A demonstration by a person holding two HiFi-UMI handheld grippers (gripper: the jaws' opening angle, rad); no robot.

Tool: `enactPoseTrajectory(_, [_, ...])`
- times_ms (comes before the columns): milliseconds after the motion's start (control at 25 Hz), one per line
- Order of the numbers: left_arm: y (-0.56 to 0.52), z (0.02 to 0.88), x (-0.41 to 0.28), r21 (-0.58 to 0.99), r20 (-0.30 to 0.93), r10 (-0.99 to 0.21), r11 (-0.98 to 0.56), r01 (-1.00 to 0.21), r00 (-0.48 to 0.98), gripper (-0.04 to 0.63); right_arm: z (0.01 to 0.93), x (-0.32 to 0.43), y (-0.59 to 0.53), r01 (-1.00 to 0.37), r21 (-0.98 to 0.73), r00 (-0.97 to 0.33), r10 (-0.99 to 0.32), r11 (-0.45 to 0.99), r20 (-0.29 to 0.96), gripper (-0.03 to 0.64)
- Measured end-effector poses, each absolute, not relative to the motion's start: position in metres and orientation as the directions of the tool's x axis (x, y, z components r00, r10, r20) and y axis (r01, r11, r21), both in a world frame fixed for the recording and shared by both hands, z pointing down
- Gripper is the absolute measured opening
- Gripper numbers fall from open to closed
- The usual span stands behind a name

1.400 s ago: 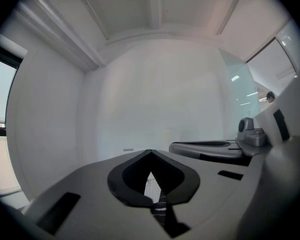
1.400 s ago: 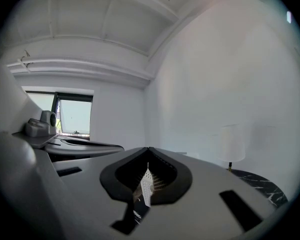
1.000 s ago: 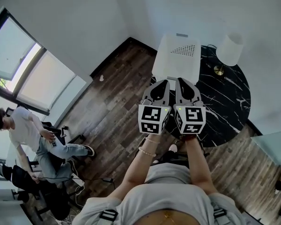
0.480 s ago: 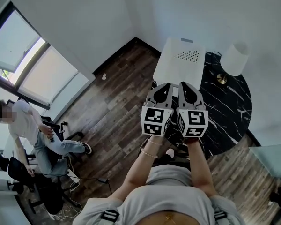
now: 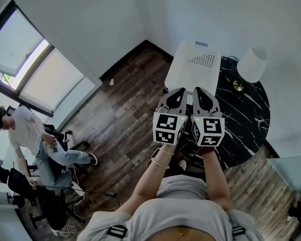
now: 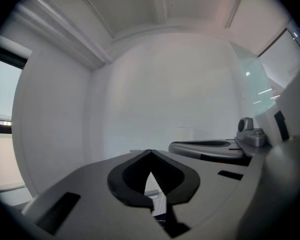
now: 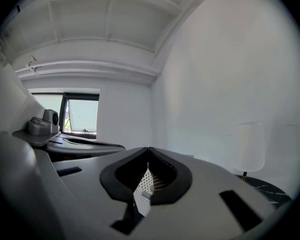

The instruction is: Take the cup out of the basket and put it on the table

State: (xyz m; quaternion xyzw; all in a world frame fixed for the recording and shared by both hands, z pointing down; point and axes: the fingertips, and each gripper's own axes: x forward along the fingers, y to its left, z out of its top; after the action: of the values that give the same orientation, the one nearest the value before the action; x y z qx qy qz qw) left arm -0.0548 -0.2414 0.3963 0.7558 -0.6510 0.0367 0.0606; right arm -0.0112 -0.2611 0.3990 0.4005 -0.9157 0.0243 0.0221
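No cup visible in any view; presumably it's inside the white box (image 5: 195,69) on the black marble table (image 5: 246,109), which I take for the basket. Step: pre-approach, nothing grasped. Left gripper (image 5: 174,92) and right gripper (image 5: 199,91) are side by side over the table's near edge, both with jaws pressed together and empty. Next: open one, reach in. Count: one white box, one table, one lamp (image 5: 252,64), two grippers, zero cups seen.

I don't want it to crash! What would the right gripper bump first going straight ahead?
Probably the white wall. The right gripper points level, seemingly over the basket, with the lamp off to its right. Depth is unclear.
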Motion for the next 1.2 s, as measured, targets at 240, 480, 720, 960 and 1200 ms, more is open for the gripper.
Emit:
enactPoseTrajectory(240, [-0.262,0.391,-0.061,0.000,0.129,-0.974,-0.187,-0.982,0.185,0.006,0.396,-0.019,-0.281,-0.759,-0.028,-0.651,-0.757,0.650,0.057,0.009])
enactPoseTrajectory(480, [-0.289,0.394,-0.079,0.020,0.136,-0.966,-0.221,-0.975,0.222,0.006,0.392,-0.032,-0.306,-0.791,-0.032,-0.611,-0.790,0.610,0.051,0.009])
enactPoseTrajectory(720, [-0.318,0.402,-0.088,0.027,0.150,-0.950,-0.273,-0.962,0.274,0.006,0.398,-0.039,-0.331,-0.823,-0.032,-0.568,-0.821,0.567,0.065,0.009])
enactPoseTrajectory(960, [-0.345,0.406,-0.094,0.042,0.155,-0.935,-0.318,-0.947,0.320,0.006,0.407,-0.043,-0.355,-0.854,-0.040,-0.520,-0.850,0.519,0.081,0.009])
enactPoseTrajectory(1200, [-0.369,0.419,-0.095,0.058,0.180,-0.913,-0.362,-0.930,0.366,0.006,0.416,-0.038,-0.376,-0.886,-0.043,-0.464,-0.881,0.462,0.095,0.009])
